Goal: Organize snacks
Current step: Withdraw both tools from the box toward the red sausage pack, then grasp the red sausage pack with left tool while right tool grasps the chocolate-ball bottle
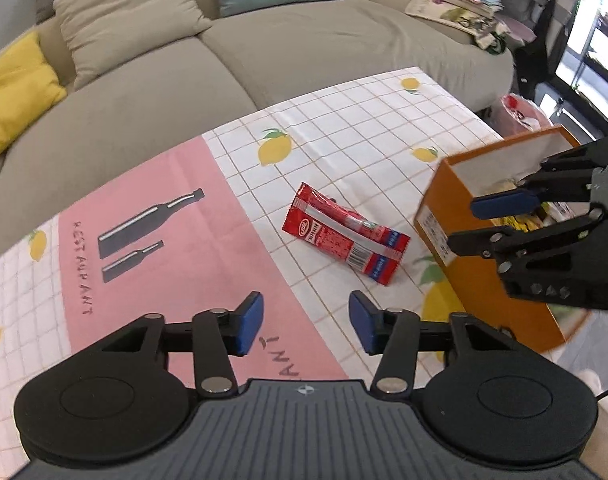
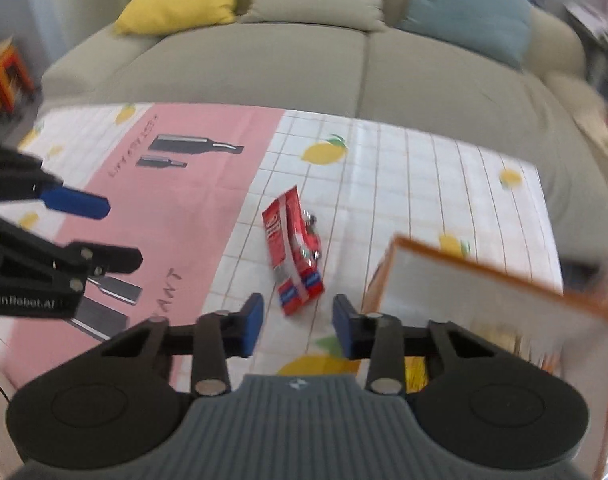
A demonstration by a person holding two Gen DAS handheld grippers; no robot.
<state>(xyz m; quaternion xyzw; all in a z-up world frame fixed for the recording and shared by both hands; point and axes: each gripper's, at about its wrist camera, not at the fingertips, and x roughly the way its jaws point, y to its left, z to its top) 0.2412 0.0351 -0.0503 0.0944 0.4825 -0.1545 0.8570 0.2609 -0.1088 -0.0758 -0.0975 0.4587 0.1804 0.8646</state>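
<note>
Lying on the white checked part of the tablecloth point(image 1: 343, 128), near the middle of the table, is a red snack packet point(image 1: 343, 232), flat and slightly crumpled, with a silver strip running along it. Nothing is touching it. An orange cardboard box point(image 1: 455, 256) is standing at the table's right edge, just beside the packet but apart from it, its top open and its inner walls white; yellow wrappers are showing inside, though the blur is hiding what they are.

The left gripper point(image 1: 305, 322) is hovering over the near edge of the table, where the pink panel printed with black bottles is meeting the checked part. Its blue pads are standing partly apart with nothing between them, and the packet is lying beyond their tips.

The right gripper point(image 2: 298, 326) is hanging over the near right corner, close to the box's near wall, its blue pads likewise partly apart and gripping nothing. In its own view the packet's lower end is showing just beyond the gap.

Behind the table's far edge a beige sofa point(image 1: 264, 52) is carrying yellow, beige and light blue cushions.
</note>
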